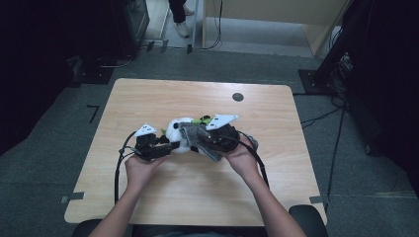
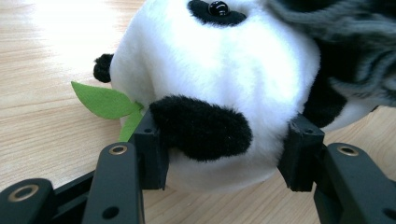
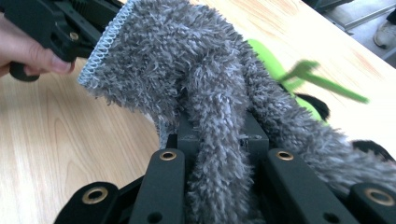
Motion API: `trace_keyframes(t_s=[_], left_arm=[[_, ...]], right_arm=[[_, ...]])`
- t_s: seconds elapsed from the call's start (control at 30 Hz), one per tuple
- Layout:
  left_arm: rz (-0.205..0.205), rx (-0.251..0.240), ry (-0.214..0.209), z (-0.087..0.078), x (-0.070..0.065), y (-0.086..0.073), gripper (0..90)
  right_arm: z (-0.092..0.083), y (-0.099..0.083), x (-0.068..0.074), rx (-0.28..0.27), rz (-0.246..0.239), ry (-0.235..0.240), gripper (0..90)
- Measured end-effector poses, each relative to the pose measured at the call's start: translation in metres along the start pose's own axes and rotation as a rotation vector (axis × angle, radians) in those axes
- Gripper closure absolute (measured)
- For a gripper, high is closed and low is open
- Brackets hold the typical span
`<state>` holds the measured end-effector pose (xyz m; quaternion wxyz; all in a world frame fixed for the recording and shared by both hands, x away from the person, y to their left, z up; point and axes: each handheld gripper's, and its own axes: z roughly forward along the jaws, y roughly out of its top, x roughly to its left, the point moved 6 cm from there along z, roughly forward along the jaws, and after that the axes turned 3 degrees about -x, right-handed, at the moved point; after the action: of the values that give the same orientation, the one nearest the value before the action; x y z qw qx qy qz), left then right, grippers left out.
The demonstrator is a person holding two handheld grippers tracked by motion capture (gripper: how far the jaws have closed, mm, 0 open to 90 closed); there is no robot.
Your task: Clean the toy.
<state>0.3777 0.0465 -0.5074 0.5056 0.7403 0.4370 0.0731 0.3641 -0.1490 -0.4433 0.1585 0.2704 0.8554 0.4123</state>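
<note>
Both busy, left claw (image 2: 219, 154) gripping panda (image 2: 219, 74), right claw (image 3: 217, 140) pinching cloth (image 3: 187, 74)

Wooden table (image 1: 197, 192), plush panda (image 1: 179, 133) on it

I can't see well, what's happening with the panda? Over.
Left gripper clamps plush panda. Right gripper pinches grey cloth draped over it. Nothing in the way.

A light wooden table (image 1: 148, 98) stands on grey carpet (image 1: 49, 163). Dark equipment (image 1: 375, 74) lines both sides; cables (image 1: 326, 116) trail across the floor.
</note>
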Motion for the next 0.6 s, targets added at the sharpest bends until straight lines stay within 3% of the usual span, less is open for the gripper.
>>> trace_keyframes(t_s=[0.23, 0.43, 0.6], left_arm=[[-0.001, -0.002, -0.001, 0.0, 0.0, 0.0, 45.2], [0.001, -0.001, 0.0, 0.0, 0.001, 0.0, 45.5], [0.006, 0.001, 0.005, 0.0, 0.001, -0.001, 45.9]], right_arm=[[-0.024, -0.007, -0.008, -0.002, -0.005, -0.04, 76.6], [-0.043, -0.009, -0.02, -0.043, 0.031, -0.063, 76.6], [-0.056, -0.013, -0.036, -0.065, 0.078, -0.11, 76.4]])
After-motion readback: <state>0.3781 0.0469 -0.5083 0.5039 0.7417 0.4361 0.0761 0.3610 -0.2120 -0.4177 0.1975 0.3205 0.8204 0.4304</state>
